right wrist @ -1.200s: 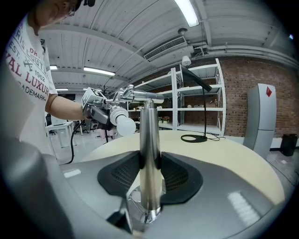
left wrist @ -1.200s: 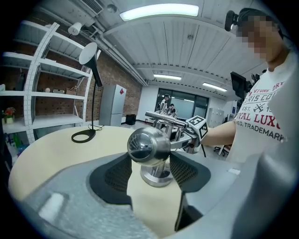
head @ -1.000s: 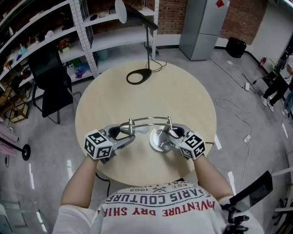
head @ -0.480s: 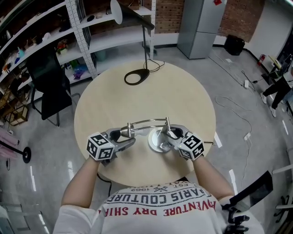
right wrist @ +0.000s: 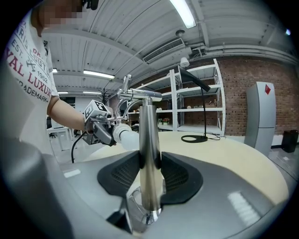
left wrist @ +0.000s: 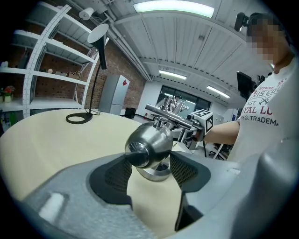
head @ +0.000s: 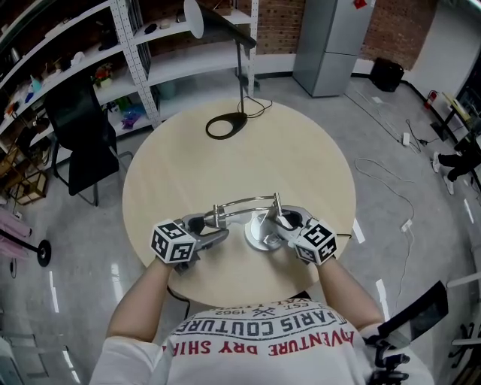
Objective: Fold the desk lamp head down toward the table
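A chrome desk lamp stands on the round beige table (head: 301,165), its round base (head: 261,233) near the front edge. My right gripper (head: 276,219) is shut on the upright post (right wrist: 149,154), with the pads pressing both sides just above the base (right wrist: 140,212). My left gripper (head: 214,226) is shut on the rounded chrome lamp head (left wrist: 147,144), which sits low over the table, left of the base. A curved arm (head: 242,202) links post and head. In the left gripper view, the right gripper (left wrist: 186,133) shows behind the head.
A black desk lamp stands at the table's far edge on a ring base (head: 227,125), with its white head (head: 194,16) high up. Metal shelving (head: 143,60) and a black chair (head: 83,128) stand beyond on the left. A grey cabinet (head: 338,45) stands at the back right.
My left gripper has sunk a little and shifted right, bringing the lamp head lower toward the table. The right gripper and the post have stayed put.
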The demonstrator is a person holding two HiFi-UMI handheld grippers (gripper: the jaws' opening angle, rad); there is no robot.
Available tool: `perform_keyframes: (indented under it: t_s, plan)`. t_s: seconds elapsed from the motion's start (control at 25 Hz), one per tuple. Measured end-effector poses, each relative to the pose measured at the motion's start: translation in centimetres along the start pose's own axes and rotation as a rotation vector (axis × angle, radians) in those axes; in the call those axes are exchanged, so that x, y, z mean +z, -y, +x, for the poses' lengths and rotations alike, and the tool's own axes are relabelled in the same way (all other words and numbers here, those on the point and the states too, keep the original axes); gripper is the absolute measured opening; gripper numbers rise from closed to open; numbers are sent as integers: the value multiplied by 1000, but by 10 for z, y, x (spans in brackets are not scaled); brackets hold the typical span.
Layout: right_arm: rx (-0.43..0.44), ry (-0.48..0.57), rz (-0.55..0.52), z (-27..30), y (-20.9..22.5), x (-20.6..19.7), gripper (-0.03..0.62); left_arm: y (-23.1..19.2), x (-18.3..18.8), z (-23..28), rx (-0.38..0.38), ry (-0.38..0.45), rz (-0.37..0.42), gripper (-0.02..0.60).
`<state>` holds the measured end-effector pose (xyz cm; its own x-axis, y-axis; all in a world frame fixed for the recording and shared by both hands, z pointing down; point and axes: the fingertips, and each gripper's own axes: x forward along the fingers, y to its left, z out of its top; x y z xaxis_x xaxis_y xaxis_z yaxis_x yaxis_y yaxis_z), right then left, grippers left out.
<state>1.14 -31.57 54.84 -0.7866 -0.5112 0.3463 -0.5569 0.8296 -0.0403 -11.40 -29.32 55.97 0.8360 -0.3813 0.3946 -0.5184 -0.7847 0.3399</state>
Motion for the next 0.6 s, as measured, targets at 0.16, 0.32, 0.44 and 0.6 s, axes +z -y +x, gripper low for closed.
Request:
perform_keyframes:
  t_s: [0.16, 0.32, 0.44, 0.6]
  plan:
    - [-2, 5, 6, -2, 0, -3, 146, 1, -6, 8, -4, 12, -18, 247]
    - [-1, 6, 7, -1, -1, -2, 146, 0, -11, 14, -10, 15, -43, 249]
    - [-4, 10, 11, -1, 2, -3, 146, -1, -15, 23, -11, 18, -58, 250]
    - [-2, 8, 12, -2, 6, -5, 146, -2, -19, 32, -16, 17, -67, 250]
